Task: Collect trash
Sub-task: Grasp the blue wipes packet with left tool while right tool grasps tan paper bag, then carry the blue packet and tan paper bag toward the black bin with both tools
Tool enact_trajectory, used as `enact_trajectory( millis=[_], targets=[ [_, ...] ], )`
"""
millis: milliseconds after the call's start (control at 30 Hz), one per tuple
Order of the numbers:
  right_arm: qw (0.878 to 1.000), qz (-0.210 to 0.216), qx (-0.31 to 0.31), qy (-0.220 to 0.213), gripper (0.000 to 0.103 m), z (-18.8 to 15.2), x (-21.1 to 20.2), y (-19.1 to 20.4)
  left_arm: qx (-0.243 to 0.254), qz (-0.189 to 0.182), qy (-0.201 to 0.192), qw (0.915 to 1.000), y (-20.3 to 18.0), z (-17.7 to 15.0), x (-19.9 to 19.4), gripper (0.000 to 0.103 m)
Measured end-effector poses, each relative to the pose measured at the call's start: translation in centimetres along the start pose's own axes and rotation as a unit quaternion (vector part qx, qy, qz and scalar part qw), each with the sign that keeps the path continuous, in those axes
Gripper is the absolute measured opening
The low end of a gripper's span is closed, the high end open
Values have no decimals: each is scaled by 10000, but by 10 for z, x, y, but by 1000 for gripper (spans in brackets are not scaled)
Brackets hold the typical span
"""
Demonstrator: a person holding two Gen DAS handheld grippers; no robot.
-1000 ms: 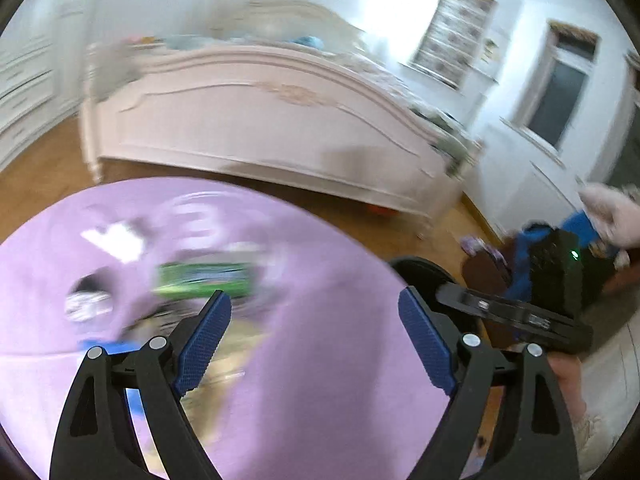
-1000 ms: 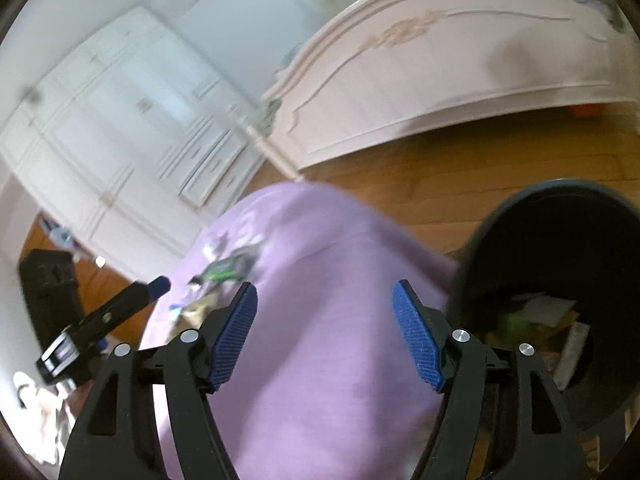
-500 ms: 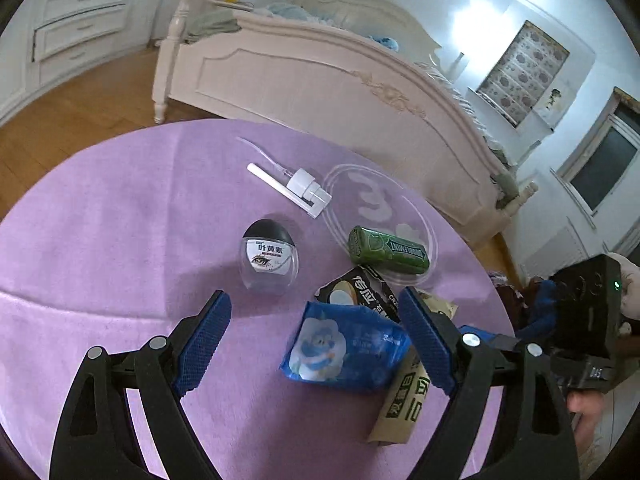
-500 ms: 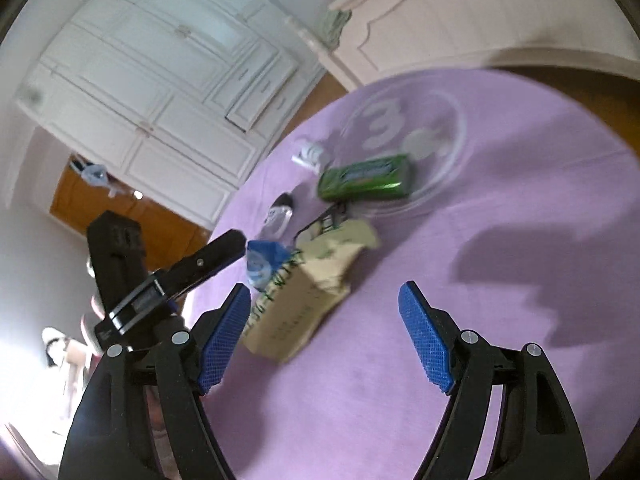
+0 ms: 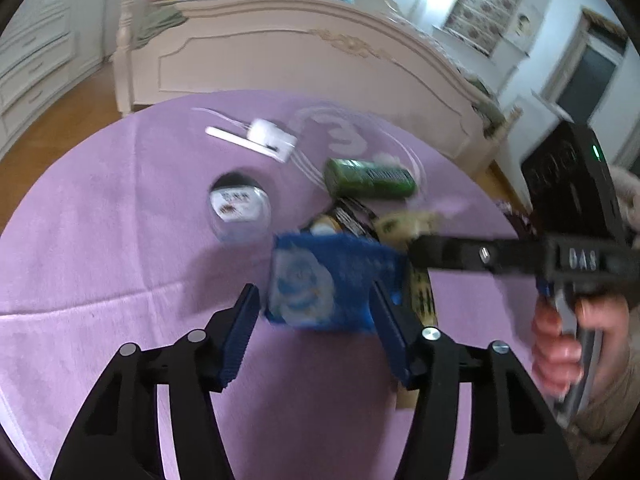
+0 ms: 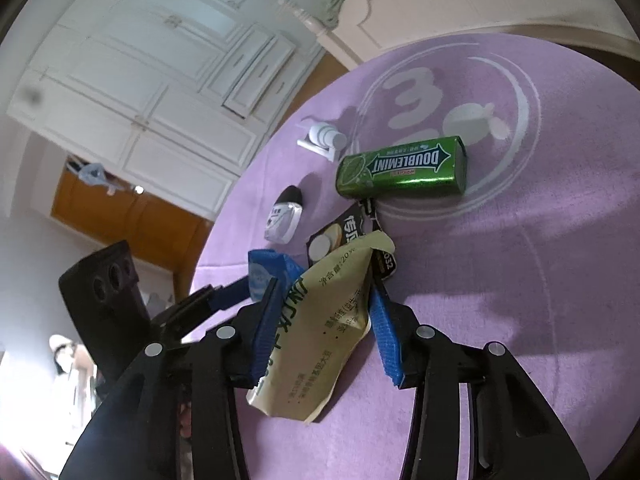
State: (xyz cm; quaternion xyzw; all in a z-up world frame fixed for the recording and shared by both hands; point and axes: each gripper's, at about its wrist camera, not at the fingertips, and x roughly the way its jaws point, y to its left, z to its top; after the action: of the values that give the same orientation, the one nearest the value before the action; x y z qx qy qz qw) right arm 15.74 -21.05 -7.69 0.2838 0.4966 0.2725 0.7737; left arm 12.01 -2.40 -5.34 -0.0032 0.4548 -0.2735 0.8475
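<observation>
Both grippers have come in over the purple cloth (image 6: 560, 280) since a moment ago, when they stood wide above the litter. Now my left gripper (image 5: 316, 312) straddles the blue packet (image 5: 324, 280), jaws closing; the right pad looks to touch it, the left pad shows a sliver of gap, and blur keeps me from telling whether it is gripped. My right gripper (image 6: 324, 308) is closing on the tan pouch (image 6: 320, 328), and both pads look pressed against its sides.

The litter sits bunched around the cloth's printed ring, toward the edge nearest the bed (image 5: 280, 52). A green gum pack (image 6: 400, 168) lies on its side inside the ring. A black wrapper (image 6: 340, 236) lies just beside it, partly under the pouch. A small bottle (image 6: 284, 216) with a black cap lies nearer the wardrobe-side edge, apart from the rest. A white pump head (image 6: 324, 140) lies beyond it, near the ring's rim. My right hand (image 5: 560, 344) shows at the edge of the left view.
</observation>
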Motion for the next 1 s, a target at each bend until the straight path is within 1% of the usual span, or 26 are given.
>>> enact_trajectory(
  millis=[133,233,333,433,467,500,533,600,667,733,767,833,900,933,967,1000],
  targets=[
    [9997,-45,-256,-37,39,-5,-10,1,556,-75,185,9983,-19,-14,-6,57],
    [9981,-205,-549,-183,39,-8,-29,2,945,106,65,9954,-28,-18,-16,58],
    [9961,-348,-730,-361,39,-9,-50,-1,1028,225,-120,9944,-24,-12,-24,59],
    [9945,-374,-796,-564,39,-12,-71,-5,1255,410,-269,9909,-27,0,-23,74],
    [9942,-373,-796,-618,39,-12,-77,-6,1470,420,-312,9877,-31,3,-21,77],
    [9941,-362,-777,-670,39,-13,-82,-9,1650,425,-298,9849,-35,5,-17,77],
    [9941,-343,-752,-699,39,-14,-85,-11,1830,449,-243,9818,-39,7,-12,77],
    [9944,-292,-689,-748,39,-16,-89,-16,2197,495,-4,9743,-45,8,2,77],
    [9947,-275,-633,-762,39,-18,-91,-19,2327,443,292,9711,-50,5,16,77],
    [9951,-243,-577,-762,39,-20,-91,-24,2381,434,447,9692,-51,2,24,75],
    [9953,-230,-558,-761,39,-21,-90,-25,2391,426,453,9690,-52,-1,24,71],
    [9955,-205,-517,-761,39,-22,-88,-28,2284,305,386,9723,-50,-4,21,70],
    [9957,-168,-481,-768,39,-23,-87,-32,2172,344,305,9750,-52,-8,19,65],
    [9958,-148,-466,-776,39,-23,-87,-32,2102,330,280,9767,-52,-11,18,60],
    [9958,-124,-457,-790,39,-23,-87,-34,2057,334,259,9777,-53,-13,17,50],
    [9956,-87,-446,-816,39,-23,-88,-35,2021,346,209,9785,-54,-14,14,48]
  ],
)
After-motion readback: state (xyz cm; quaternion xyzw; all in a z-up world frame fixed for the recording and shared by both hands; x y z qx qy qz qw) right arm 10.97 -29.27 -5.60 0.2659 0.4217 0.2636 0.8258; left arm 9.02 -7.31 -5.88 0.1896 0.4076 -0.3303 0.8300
